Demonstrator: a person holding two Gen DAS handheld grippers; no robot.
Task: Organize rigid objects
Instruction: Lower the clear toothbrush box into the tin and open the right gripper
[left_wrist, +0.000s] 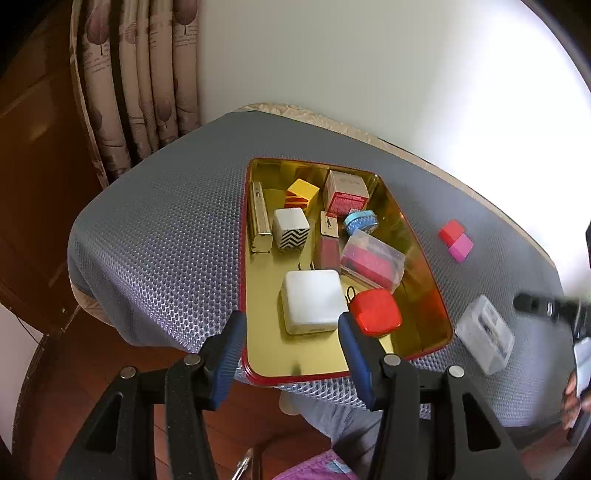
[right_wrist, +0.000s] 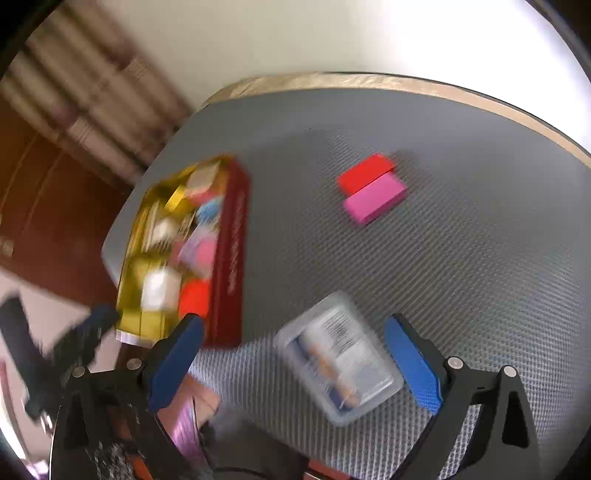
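That tin tray (left_wrist: 428, 258) ahead of the left jaws is shiny gold metal inside, super reflective. The worktop (left_wrist: 166, 240) wears a grey dimpled rubbery mat, matt. Clear plastic case (right_wrist: 338, 356) between the right jaws looks glossy; the jaw pads (right_wrist: 413, 363) are ribbed blue rubber.

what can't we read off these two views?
- Right wrist: tin's contents smeared by motion blur.
- Right wrist: clear case label blurred, unreadable.
- Left wrist: right gripper blurred, cut by the frame edge.
- Left wrist: pink box print too small.
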